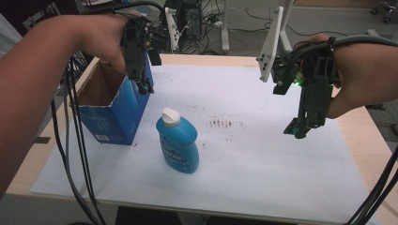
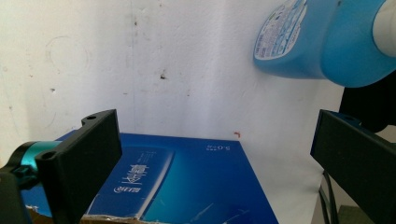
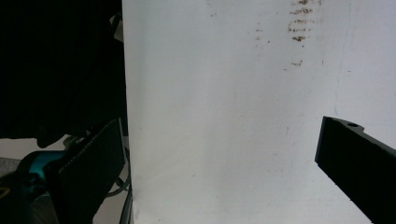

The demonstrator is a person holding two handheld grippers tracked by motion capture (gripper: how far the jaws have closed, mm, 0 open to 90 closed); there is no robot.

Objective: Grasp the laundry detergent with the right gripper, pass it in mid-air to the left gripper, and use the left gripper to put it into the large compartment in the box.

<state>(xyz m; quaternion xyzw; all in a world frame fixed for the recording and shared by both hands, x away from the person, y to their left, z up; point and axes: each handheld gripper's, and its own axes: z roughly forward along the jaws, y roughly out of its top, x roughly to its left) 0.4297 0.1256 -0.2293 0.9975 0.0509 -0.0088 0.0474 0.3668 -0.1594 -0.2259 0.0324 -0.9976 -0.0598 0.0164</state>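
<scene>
You get even, soft light, faint shadows on the white mat (image 1: 263,154), and slightly blurred gripper views.

A light blue plastic bottle (image 1: 178,143) with a white cap and a pale printed label stands at centre. Left of it, a dark blue cardboard box (image 1: 115,105) shows a brown inside. The white table sheet (image 1: 263,154) carries brown speckled stains.
</scene>
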